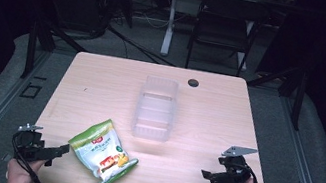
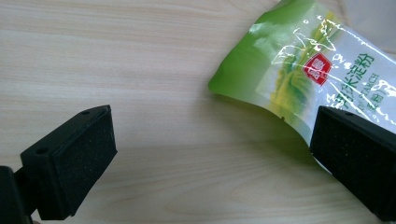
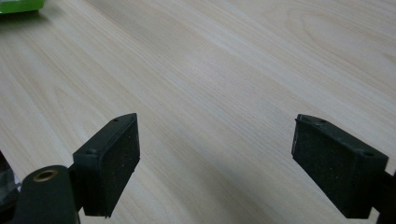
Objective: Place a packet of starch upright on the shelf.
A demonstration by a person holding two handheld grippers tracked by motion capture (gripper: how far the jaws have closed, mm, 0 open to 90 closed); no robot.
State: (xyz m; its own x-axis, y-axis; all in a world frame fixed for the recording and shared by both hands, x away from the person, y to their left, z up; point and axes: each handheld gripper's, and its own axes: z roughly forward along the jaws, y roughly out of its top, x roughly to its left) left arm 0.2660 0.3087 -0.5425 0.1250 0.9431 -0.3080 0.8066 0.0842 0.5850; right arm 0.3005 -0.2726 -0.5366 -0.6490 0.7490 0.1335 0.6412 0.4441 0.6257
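Pale wood runs under everything: the table (image 1: 102, 81) stands in a dim room, with a dark chair (image 1: 226, 24) behind its far edge. On its near left part lies the snack bag (image 1: 103, 153), green and white with a red mark and a fruit picture, flat on the wood and turned at a slant. My left gripper (image 1: 58, 150) sits just beside the bag's left corner; in the left gripper view my jaws stand wide apart, one over bare wood, the other over the bag's edge (whether it touches the foil I cannot tell). Beyond the bag, near the table's middle, is a clear plastic tub (image 1: 155, 108). My right gripper (image 1: 209, 176) is low over the near right part, well apart from the bag, jaws spread wide over bare wood.
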